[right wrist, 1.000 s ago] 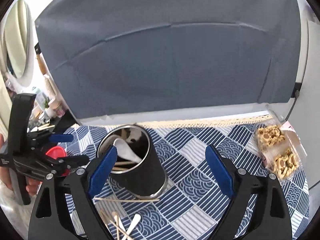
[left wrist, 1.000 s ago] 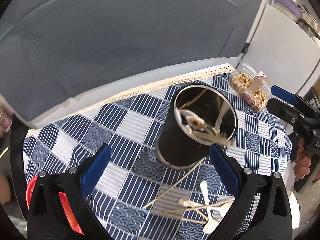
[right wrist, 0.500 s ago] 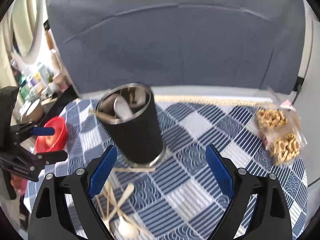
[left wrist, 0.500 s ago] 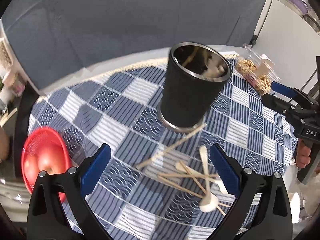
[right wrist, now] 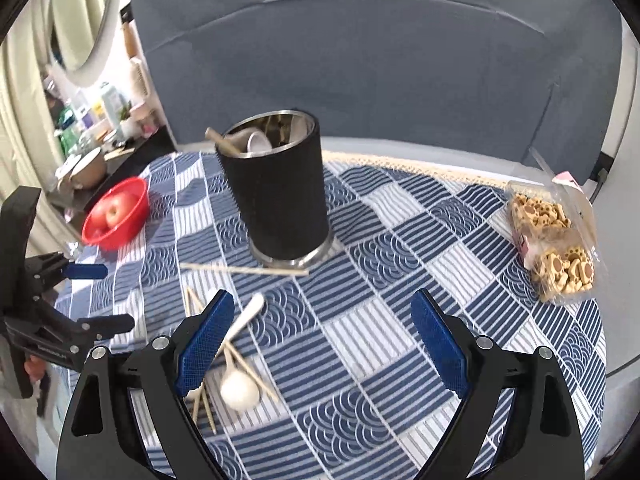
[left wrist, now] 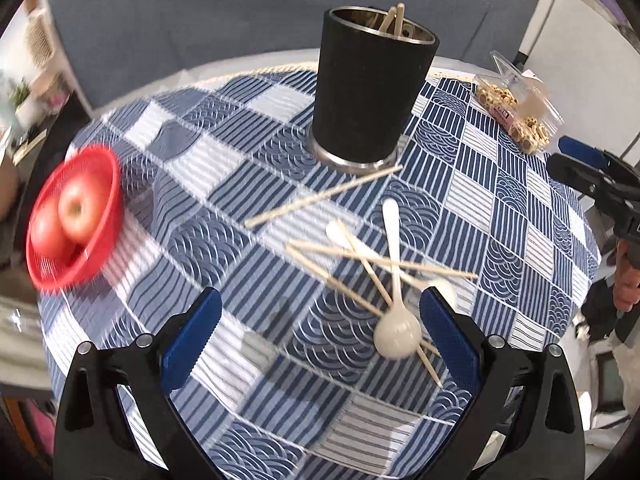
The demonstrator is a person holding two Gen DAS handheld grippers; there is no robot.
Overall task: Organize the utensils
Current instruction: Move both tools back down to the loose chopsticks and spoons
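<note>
So the counter [right wrist: 400, 240] is round with a blue and white patchwork cloth over it, and a big grey-blue couch back behind. Biggest thing on it is the black utensil holder [right wrist: 280, 200] with a shiny metal rim and base, standing upright toward the far side. It's already got a few bits in it: a white spoon bowl and a wooden stick poke over the rim in the right wrist view.

Off to the left edge sits a red bowl [left wrist: 76, 220] with apples [left wrist: 78, 208] in it, a bit blurred. On the right edge there's a clear plastic pack of paw-print cookies [right wrist: 556, 240], well apart from everything else.

The loose stuff is in front of the holder. One wooden chopstick [left wrist: 324, 196] lies on its own with its tip just beside the holder's base. Nearer the cameras there's a crossed pile of chopsticks [left wrist: 360, 256] with two white spoons tangled in; the bigger white spoon [left wrist: 394, 300] lies on top, bowl end toward the camera.

Left gripper [left wrist: 320, 340] is wide open, nothing between the blue pads, hanging over the cloth just left of that pile. Right gripper [right wrist: 324, 344] is also wide open and empty, with the pile by its left finger.
</note>
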